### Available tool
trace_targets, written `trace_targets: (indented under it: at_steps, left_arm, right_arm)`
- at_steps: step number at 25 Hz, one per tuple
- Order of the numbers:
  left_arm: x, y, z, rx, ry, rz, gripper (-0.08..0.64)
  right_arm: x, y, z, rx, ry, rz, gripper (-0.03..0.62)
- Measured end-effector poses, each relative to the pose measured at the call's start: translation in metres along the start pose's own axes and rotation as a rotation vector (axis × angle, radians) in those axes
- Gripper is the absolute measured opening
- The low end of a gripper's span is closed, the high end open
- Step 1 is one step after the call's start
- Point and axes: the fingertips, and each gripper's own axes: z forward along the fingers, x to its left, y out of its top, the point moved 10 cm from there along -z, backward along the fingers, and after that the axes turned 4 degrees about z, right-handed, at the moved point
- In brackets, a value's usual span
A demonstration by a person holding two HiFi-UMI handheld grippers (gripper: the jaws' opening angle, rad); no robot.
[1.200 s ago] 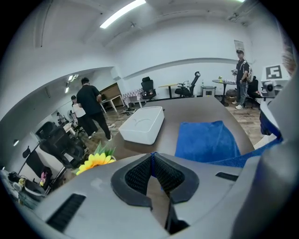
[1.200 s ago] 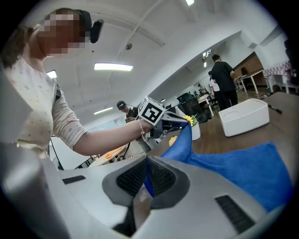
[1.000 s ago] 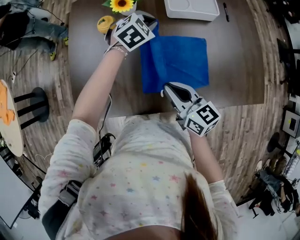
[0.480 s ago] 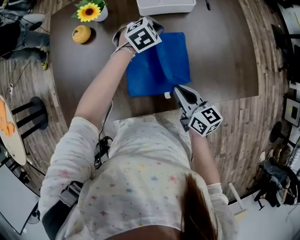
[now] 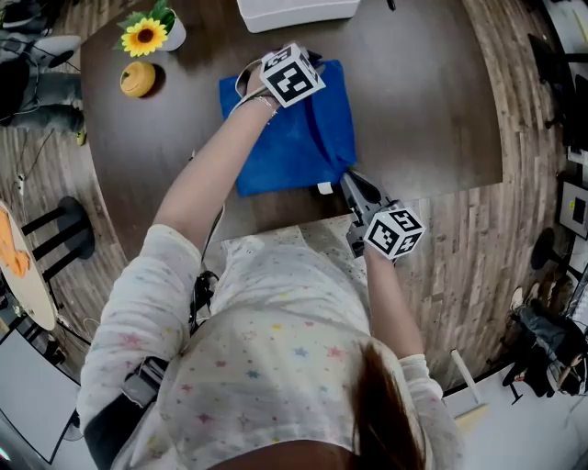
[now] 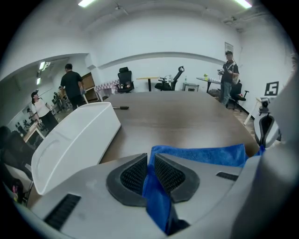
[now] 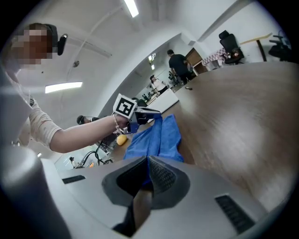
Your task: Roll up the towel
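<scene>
A dark wooden worktop carries a blue towel. Beyond the towel lies a white tray, and to the towel's left are a potted sunflower and a small yellow object.

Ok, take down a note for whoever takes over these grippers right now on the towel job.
Grippers: left gripper shut on the towel at its far edge; right gripper shut on its near right corner.
Towel: on the table, mostly flat, with a raised crease between the two grips.
Done: both grips taken; no roll yet.
Left: roll it up, probably from one end, keeping it tight.
</scene>
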Motion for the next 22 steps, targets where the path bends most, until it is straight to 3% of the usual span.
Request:
trace_targets:
  at_steps: [3, 6, 12, 18, 22]
  left_arm:
    - [0.001, 0.005, 0.007, -0.080, -0.010, -0.062, 0.029]
    - [0.005, 0.008, 0.005, -0.134, 0.028, -0.063, 0.032]
    - [0.016, -0.014, -0.015, -0.110, 0.033, -0.031, 0.095]
    - [0.024, -0.061, -0.052, -0.074, 0.028, -0.031, 0.116]
    - [0.026, -0.094, -0.077, -0.068, 0.028, -0.034, 0.133]
  right_arm:
    - [-0.008, -0.004, -0.003, -0.036, -0.031, 0.046, 0.015]
    - [-0.012, -0.004, -0.008, -0.086, -0.083, 0.054, 0.015]
    - [-0.019, -0.004, -0.016, -0.086, -0.233, 0.032, 0.060]
    - [0.000, 0.005, -0.021, -0.077, -0.248, -0.047, 0.071]
    - [0.035, 0.002, -0.009, -0.055, -0.176, -0.092, 0.069]
